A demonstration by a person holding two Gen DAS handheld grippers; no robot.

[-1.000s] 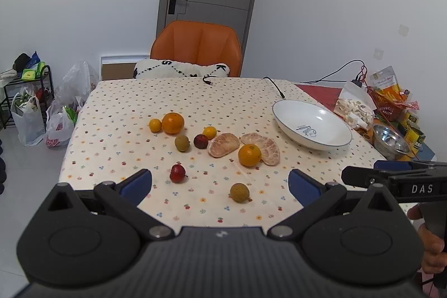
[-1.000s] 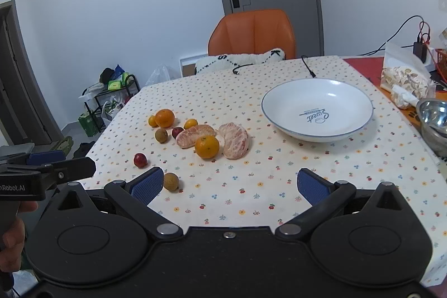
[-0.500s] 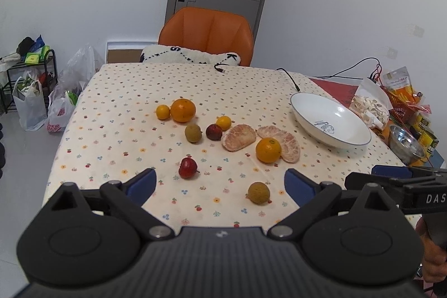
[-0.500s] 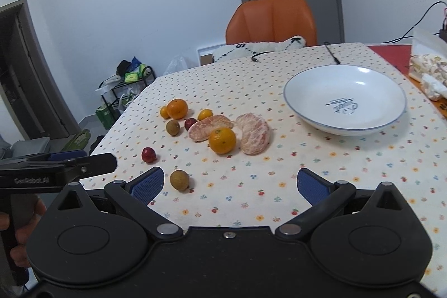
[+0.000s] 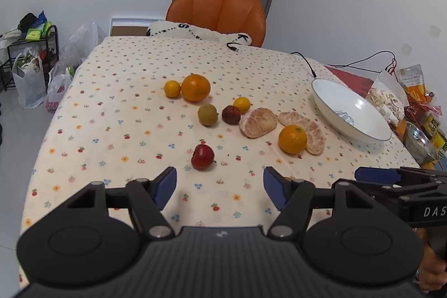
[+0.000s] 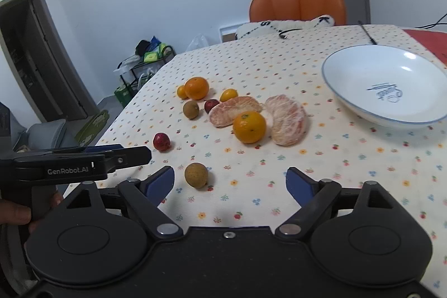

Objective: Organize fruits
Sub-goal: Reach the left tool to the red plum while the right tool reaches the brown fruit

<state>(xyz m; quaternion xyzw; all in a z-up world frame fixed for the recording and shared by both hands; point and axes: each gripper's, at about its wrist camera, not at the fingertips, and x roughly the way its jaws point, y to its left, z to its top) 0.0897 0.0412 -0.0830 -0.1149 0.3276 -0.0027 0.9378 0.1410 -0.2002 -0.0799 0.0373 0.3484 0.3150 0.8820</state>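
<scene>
Several fruits lie on the flowered tablecloth: a big orange [image 5: 195,88], a red fruit [image 5: 203,157], an orange [image 5: 292,139] against two peeled pomelo pieces [image 5: 258,122], and smaller ones between. A white bowl [image 5: 352,113] stands at the right. My left gripper [image 5: 220,187] hovers just short of the red fruit, its jaws closing with nothing between them. My right gripper [image 6: 230,183] is closing too. A brown round fruit [image 6: 196,174] lies just ahead of it, beside the left finger and untouched. The orange [image 6: 249,126] and the bowl [image 6: 385,83] lie farther ahead.
An orange chair [image 5: 218,13] with a white cushion stands at the table's far edge. A cable [image 5: 307,63] runs toward the bowl. Snack bags [image 5: 388,99] and a steel bowl [image 5: 421,144] crowd the right edge. Bags and a rack [image 5: 28,52] stand on the floor at left.
Both grippers have come forward and lower toward the fruits, and both pairs of jaws have narrowed. The brown fruit has slipped behind the left gripper's right finger in the left wrist view.
</scene>
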